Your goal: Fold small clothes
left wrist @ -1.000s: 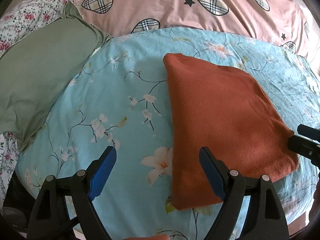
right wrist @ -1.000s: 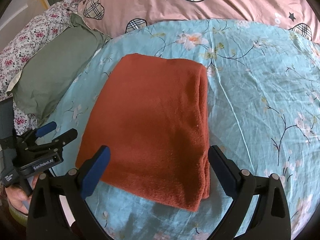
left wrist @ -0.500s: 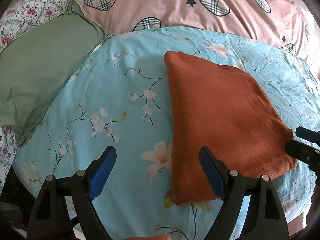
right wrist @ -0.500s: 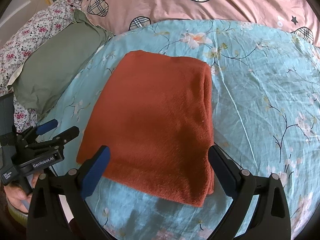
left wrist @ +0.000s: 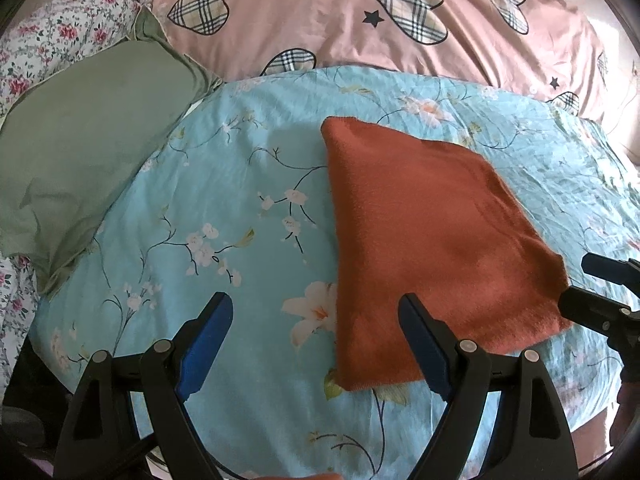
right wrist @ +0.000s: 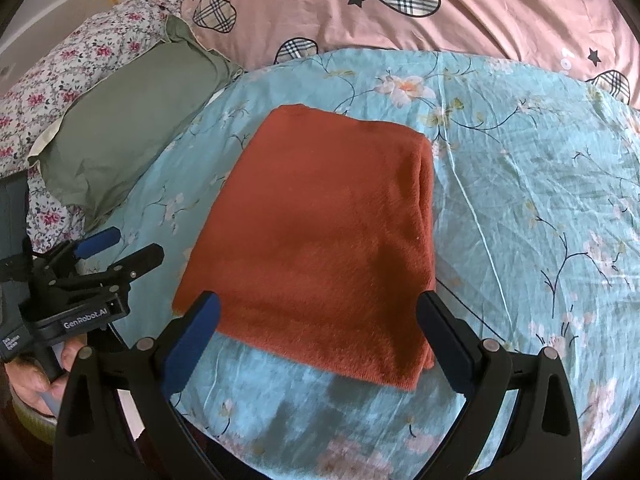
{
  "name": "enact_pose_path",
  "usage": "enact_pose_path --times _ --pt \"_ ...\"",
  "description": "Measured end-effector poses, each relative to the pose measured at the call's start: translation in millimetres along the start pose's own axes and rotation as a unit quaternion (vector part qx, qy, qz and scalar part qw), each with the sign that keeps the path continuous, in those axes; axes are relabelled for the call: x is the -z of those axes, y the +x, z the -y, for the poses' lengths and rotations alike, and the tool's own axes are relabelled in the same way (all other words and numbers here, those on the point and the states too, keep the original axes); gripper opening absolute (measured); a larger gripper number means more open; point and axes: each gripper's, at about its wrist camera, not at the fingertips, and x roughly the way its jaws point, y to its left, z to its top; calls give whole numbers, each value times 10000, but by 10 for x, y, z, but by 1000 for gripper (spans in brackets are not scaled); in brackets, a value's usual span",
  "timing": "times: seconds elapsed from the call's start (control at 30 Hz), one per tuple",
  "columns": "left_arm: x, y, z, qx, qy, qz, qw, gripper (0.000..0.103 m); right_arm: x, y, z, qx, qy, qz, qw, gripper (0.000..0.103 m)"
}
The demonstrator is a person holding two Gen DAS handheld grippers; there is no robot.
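A rust-orange garment (left wrist: 424,240) lies folded into a flat rectangle on the light-blue floral bedsheet (left wrist: 224,208); it also shows in the right wrist view (right wrist: 324,240). My left gripper (left wrist: 316,332) is open and empty, hovering over the sheet at the garment's near left corner. My right gripper (right wrist: 320,332) is open and empty, hovering just above the garment's near edge. Each gripper shows in the other's view: the right one (left wrist: 596,288) at the garment's right corner, the left one (right wrist: 116,248) left of the garment.
A green pillow (left wrist: 88,148) lies to the left on the bed. A pink quilt with plaid hearts (left wrist: 380,20) runs along the back. A flowered white cover (right wrist: 72,76) lies at the far left. The bed's near edge drops off below the grippers.
Both grippers have drawn back a little toward the bed's near edge; the folded garment lies unmoved. Both stay open.
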Motion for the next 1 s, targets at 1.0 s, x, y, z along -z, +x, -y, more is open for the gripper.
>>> enact_pose_path --times 1.0 --pt "102 -263 21 60 160 194 9997 85 116 -231 -29 -11 15 193 9998 98"
